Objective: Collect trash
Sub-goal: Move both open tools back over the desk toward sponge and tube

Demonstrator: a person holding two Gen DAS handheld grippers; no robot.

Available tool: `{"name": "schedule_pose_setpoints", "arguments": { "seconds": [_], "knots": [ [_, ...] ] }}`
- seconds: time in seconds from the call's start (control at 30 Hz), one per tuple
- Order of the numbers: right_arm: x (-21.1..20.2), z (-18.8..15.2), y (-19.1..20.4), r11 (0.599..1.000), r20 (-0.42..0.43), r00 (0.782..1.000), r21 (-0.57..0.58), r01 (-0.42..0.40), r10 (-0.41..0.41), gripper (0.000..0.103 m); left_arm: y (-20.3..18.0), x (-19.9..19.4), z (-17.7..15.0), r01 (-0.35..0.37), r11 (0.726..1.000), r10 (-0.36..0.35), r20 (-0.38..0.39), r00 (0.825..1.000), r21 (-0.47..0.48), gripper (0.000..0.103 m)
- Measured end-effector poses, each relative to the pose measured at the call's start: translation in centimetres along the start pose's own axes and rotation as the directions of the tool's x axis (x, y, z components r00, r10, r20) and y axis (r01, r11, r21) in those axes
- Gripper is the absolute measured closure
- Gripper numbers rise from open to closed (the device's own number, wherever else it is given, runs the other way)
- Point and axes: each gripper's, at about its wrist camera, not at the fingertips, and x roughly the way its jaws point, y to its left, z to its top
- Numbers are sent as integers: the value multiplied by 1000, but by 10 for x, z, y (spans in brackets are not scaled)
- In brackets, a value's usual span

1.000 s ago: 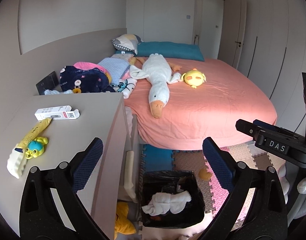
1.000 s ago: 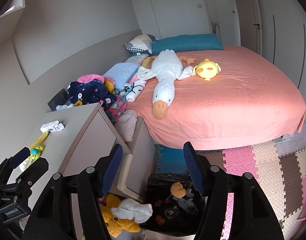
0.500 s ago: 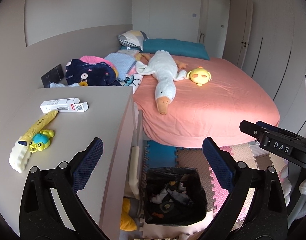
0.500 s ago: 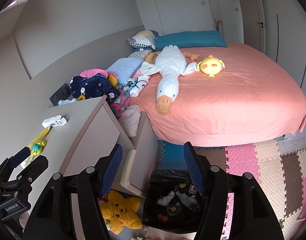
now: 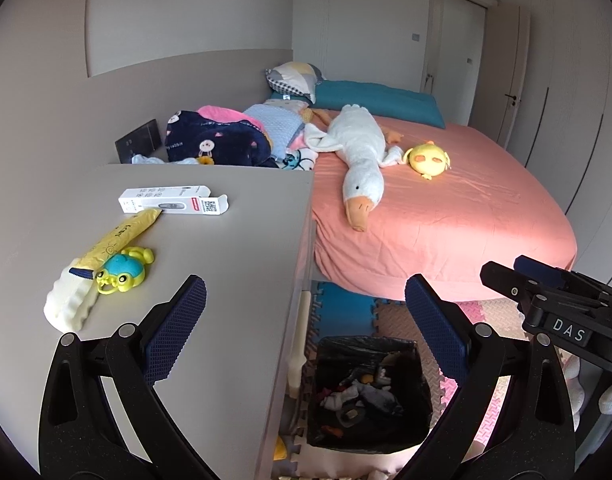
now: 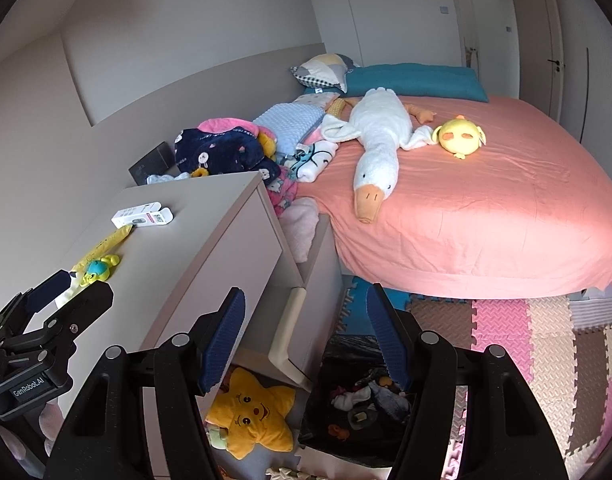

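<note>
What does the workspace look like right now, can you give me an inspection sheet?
Surface: grey cabinet top, partly covered.
Job's things: white carton with open flap and yellow wrapper on the cabinet; black-lined bin on the floor, holding scraps.
Clutter: blue-and-yellow toy beside the wrapper; star cushion on the floor.
Grippers: left gripper open, empty; right gripper open, empty.
Cables: nothing seen.
Surroundings: bed with goose plush; foam floor mats.

A home bedroom: pink-sheeted bed [image 5: 445, 208], plush goose [image 5: 361, 160], foam floor mats [image 6: 525, 332].
</note>
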Motion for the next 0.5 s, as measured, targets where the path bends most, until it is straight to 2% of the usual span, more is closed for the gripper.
{"name": "schedule_pose_setpoints", "arguments": {
  "seconds": [0.5],
  "knots": [
    [26, -3, 63, 993, -53, 993, -60, -105, 102, 39, 79, -11, -9, -129, 989, 129, -1, 992, -73, 7]
  ]
}}
